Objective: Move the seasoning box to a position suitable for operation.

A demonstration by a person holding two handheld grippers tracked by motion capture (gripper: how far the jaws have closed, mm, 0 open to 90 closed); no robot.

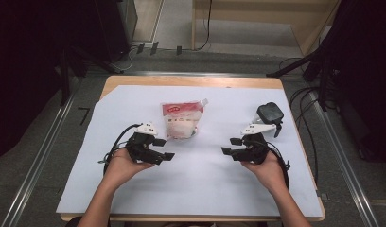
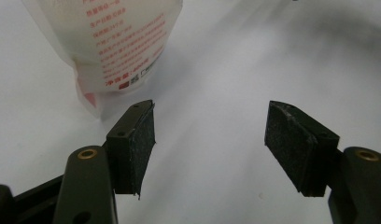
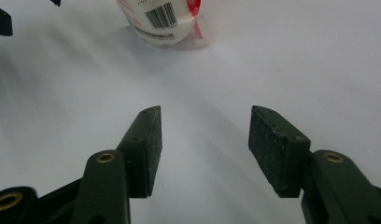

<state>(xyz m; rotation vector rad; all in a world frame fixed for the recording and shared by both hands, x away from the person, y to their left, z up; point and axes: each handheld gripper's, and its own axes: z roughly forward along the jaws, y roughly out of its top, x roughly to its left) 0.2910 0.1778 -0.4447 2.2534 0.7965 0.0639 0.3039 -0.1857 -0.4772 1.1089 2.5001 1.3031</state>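
Pouch, red and white, lying flat on the white sheet covering the wooden table, just ahead of the left gripper and slightly to its outer side. In the left gripper view, printed back of the pouch rising just beyond the tip of the left-hand jaw, apart from it, with red lettering visible. Left gripper held low over the sheet in the person's left hand, jaws spread wide, nothing between them, pointing toward the middle of the table. Right gripper held the same way in the right hand, jaws wide apart and empty, tips aimed at the left gripper across a bare stretch of sheet. In the right gripper view, bottom end of the pouch with a barcode showing well ahead of the jaws and a little to their left. Small black object behind the right gripper, near the far right part of the sheet, kind not clear.
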